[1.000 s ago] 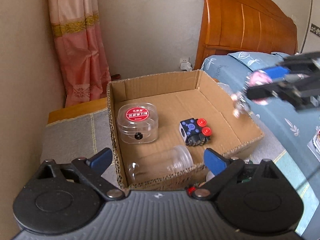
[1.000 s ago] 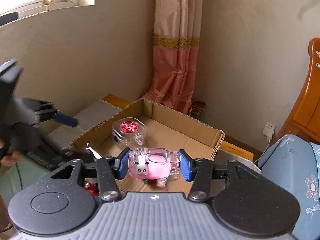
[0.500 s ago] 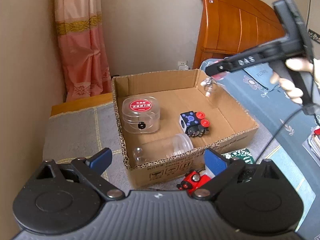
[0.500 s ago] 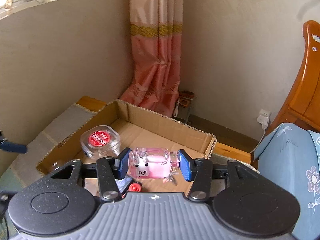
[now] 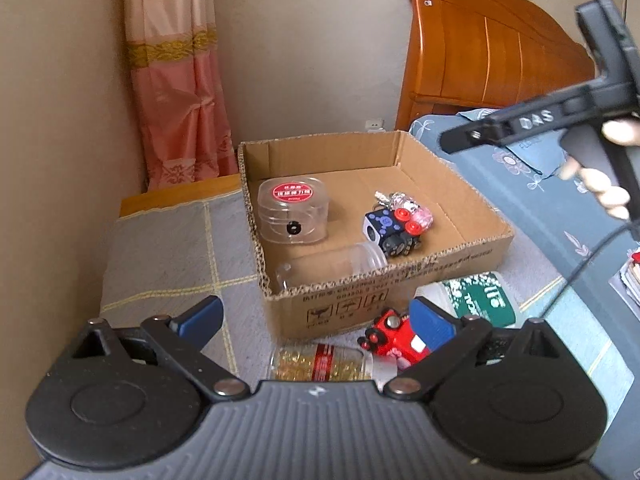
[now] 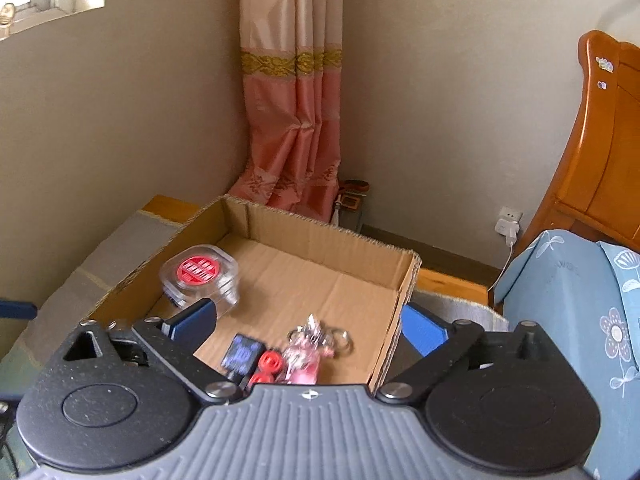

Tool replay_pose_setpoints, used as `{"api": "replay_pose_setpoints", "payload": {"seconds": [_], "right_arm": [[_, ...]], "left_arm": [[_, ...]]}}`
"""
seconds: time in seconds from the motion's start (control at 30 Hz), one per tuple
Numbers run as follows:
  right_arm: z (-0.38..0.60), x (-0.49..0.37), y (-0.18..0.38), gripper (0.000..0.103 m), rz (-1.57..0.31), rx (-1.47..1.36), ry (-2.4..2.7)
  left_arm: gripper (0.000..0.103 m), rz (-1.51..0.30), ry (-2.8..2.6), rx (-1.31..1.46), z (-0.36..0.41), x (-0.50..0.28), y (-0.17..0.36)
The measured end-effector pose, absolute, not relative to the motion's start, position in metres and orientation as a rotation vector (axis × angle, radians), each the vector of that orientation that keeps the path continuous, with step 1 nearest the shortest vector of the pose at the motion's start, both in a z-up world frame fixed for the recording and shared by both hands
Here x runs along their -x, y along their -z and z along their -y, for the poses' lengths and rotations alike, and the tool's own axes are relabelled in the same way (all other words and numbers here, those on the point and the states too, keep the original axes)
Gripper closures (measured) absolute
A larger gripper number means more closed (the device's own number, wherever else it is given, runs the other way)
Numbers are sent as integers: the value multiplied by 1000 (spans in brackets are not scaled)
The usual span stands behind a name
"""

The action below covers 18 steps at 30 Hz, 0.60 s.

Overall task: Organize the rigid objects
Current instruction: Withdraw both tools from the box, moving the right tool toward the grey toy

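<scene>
The pink keychain toy (image 6: pixel 305 360) lay inside the cardboard box (image 5: pixel 400 300), touching the black cube (image 5: pixel 386 232). The right claw (image 6: pixel 308 326) was held wide above it, empty. The left claw (image 5: pixel 316 316) was spread wide near the red toy (image 5: pixel 394 336), probably the next pick.

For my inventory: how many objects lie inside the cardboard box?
4: red-lidded clear case at left, clear tube by the front wall, black cube centre, pink keychain touching it. Others may be hidden.

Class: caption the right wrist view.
Open right gripper above the box, pink toy lying inside.
</scene>
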State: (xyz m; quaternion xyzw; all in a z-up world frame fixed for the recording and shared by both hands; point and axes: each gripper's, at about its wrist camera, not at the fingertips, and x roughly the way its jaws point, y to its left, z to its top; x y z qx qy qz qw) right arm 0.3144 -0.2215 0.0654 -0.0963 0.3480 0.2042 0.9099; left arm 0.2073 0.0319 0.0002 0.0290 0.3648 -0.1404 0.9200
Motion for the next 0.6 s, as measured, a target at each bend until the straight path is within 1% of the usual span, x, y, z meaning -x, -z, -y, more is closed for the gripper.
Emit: {"api": "replay_pose_setpoints", "payload": {"seconds": [0.3, 0.6], "right_arm": [[230, -247, -62, 0, -676, 194, -424], [256, -194, -27, 0, -674, 111, -382]], "left_arm": [[4, -722, 255, -80, -31, -175, 3], [4, -776, 231, -24, -40, -157, 25]]}}
